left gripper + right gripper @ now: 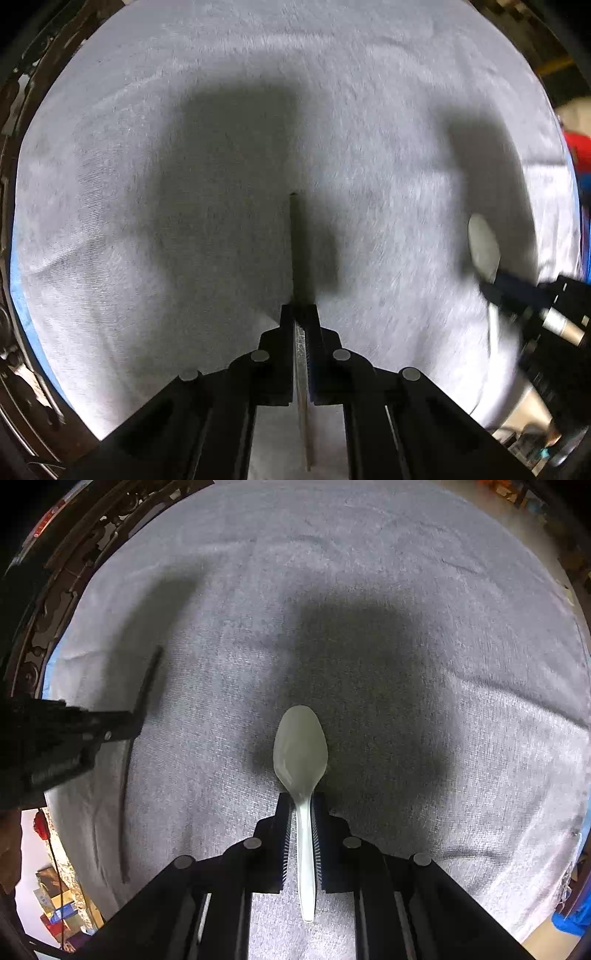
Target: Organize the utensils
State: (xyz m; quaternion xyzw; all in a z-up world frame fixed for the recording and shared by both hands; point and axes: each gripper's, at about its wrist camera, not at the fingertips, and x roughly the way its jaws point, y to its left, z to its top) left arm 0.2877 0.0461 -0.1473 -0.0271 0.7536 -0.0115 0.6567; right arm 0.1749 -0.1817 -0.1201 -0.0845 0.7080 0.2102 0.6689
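Note:
My left gripper (299, 310) is shut on a thin grey utensil (294, 240) seen edge-on, too thin to tell which kind. It pokes out ahead of the fingertips and back between the fingers, pointing down at the grey towel (147, 184). In the right wrist view the same utensil (147, 679) is a long dark strip held by the left gripper (131, 725) at the left. My right gripper (300, 797) is shut on the handle of a white plastic spoon (300, 749), bowl forward, just over the towel (461, 738). The spoon bowl (484, 247) and right gripper (495, 290) show at the left view's right edge.
The towel covers the whole surface, with a blue layer (22, 302) showing at its left edge. Dark carved wooden furniture (48, 605) runs along the left. Boxes and clutter (55, 904) lie on the floor at lower left. Something red (578, 151) sits beyond the right edge.

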